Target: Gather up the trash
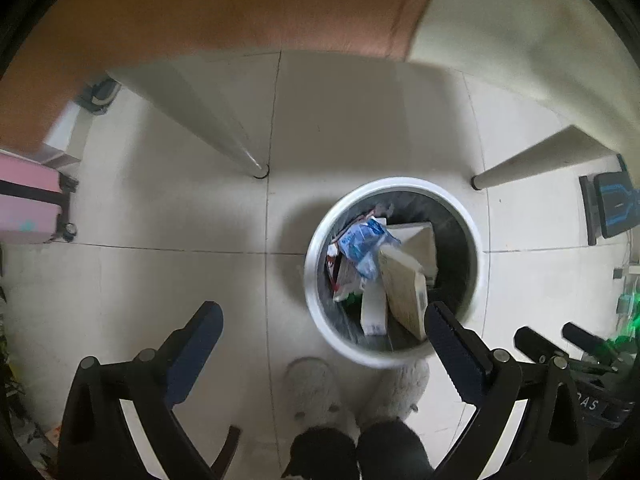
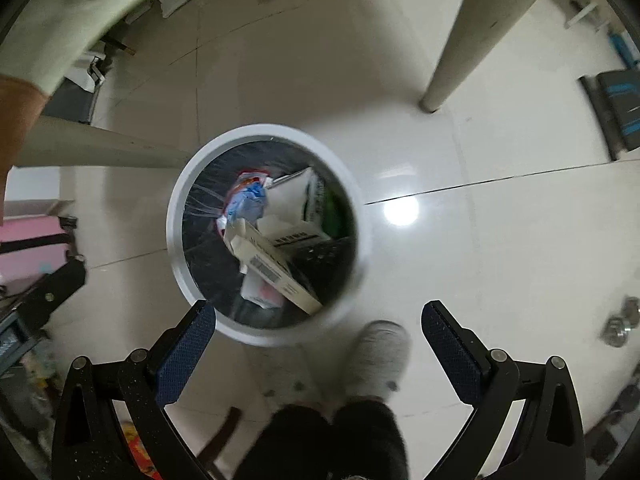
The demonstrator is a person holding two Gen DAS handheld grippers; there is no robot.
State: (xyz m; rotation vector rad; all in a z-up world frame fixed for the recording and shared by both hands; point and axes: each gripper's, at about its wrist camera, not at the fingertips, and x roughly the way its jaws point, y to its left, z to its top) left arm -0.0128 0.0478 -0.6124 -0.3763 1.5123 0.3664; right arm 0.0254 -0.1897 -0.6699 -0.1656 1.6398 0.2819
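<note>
A round white trash bin with a dark liner stands on the tiled floor, seen from above. It holds cardboard boxes, a blue plastic wrapper and other packaging. It also shows in the right wrist view, with a long box and the blue wrapper inside. My left gripper is open and empty above the bin's near rim. My right gripper is open and empty above the floor by the bin's near edge.
White table legs stand around the bin. A pink suitcase is at the left. The person's slippered feet are just before the bin. A dark device lies at the right.
</note>
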